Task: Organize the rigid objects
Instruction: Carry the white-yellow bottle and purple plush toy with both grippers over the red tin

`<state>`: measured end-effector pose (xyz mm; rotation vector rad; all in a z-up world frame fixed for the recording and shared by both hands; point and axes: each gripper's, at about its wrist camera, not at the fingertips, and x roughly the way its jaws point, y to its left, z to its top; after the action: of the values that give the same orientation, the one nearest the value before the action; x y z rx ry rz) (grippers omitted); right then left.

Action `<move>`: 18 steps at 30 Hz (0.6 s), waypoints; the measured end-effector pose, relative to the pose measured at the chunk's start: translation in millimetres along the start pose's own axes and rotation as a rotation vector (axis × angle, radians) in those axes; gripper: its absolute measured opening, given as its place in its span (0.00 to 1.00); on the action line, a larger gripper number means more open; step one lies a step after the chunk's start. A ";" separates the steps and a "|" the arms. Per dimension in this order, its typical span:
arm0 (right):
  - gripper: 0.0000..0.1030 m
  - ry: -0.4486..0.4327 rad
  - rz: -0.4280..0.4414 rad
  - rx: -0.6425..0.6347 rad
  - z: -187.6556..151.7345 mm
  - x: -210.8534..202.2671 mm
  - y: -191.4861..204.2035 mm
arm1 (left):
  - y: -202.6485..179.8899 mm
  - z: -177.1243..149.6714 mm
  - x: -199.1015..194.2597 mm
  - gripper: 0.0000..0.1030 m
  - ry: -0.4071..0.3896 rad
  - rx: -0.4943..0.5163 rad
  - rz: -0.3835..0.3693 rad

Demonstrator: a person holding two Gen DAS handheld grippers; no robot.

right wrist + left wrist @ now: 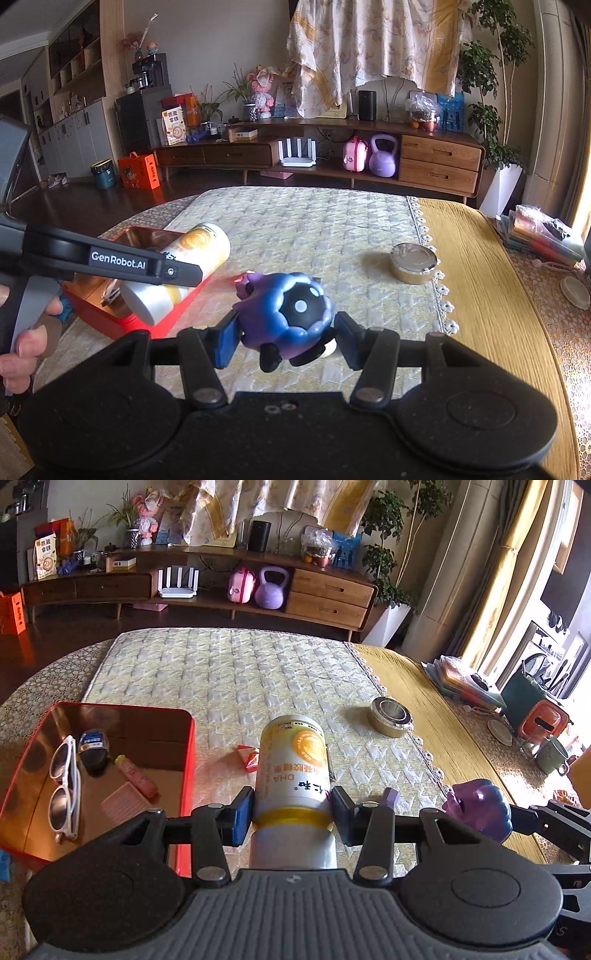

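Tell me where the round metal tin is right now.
The round metal tin sits on the quilted mat near its lace edge, right of centre in both wrist views, beyond the held bottle and purple toy.

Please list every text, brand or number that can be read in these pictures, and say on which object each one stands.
"GenRobot.AI": on the left gripper, seen from the right wrist.
"DHA" and "仁和": on the bottle held by the left gripper, upside down in the left wrist view.
Smaller print on the bottle: too blurred to read.
Yellow bag on the sideboard: Chinese characters, too small to read.
Orange box on the floor: print unreadable.
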<state>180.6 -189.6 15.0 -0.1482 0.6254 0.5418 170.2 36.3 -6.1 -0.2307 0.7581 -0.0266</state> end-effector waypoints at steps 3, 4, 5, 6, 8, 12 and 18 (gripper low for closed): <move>0.52 -0.001 0.017 -0.021 3.3 -0.5 19.1 | 14.1 -1.6 -14.4 0.43 -0.013 -0.014 0.006; 0.52 0.000 0.024 -0.026 4.3 -0.1 24.9 | 19.5 -2.0 -19.2 0.43 -0.018 -0.018 0.008; 0.52 -0.001 0.031 -0.031 5.0 0.1 31.5 | 24.4 -2.6 -23.1 0.43 -0.022 -0.022 0.011; 0.52 -0.001 0.036 -0.037 5.9 0.8 37.0 | 30.5 -3.0 -27.4 0.43 -0.026 -0.027 0.014; 0.52 0.001 0.047 -0.047 7.4 3.3 49.3 | 41.5 -4.1 -34.4 0.43 -0.031 -0.036 0.023; 0.52 0.007 0.070 -0.060 11.5 9.8 72.4 | 65.6 -5.8 -46.7 0.43 -0.041 -0.058 0.042; 0.52 0.022 0.093 -0.085 14.5 26.6 102.9 | 100.7 -6.5 -56.2 0.43 -0.055 -0.088 0.065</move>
<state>152.2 -86.2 13.9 -0.2057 0.6331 0.6574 119.0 139.1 5.6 -0.2888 0.7122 0.0748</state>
